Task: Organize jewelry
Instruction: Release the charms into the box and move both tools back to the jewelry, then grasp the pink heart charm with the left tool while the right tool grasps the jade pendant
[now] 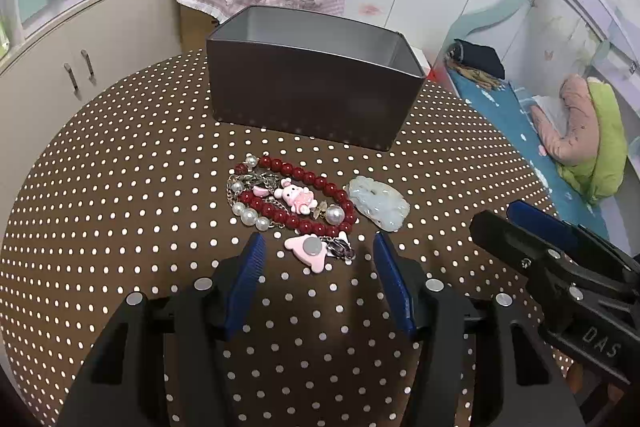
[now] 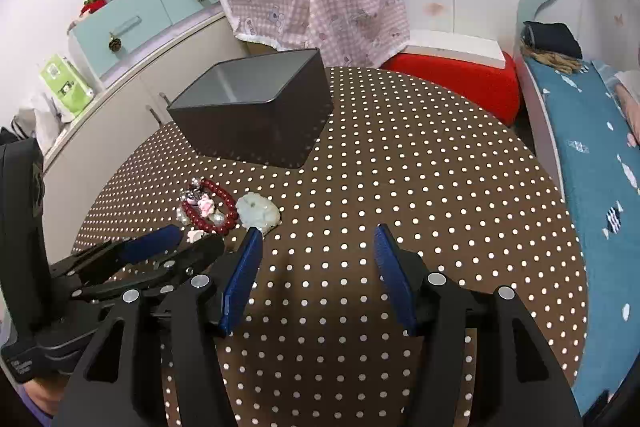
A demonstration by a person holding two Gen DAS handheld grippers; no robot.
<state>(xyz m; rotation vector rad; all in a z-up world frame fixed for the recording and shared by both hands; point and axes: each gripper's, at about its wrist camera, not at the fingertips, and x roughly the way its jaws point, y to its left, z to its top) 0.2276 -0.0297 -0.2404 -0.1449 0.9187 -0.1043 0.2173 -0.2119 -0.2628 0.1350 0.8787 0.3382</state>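
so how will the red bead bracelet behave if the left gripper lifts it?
The red bead bracelet will likely sag, being strung beads. The pearl chain and pink charm lie tangled across it, so they may drag along. Round beads could slip between pads.

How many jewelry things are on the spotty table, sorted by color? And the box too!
Red: 1, bead bracelet
Pink: 2, bunny charm, flat pink charm
Pale green: 1, jade pendant
Silver with pearls: 1, chain
Dark gray: 1, box
Total: 6
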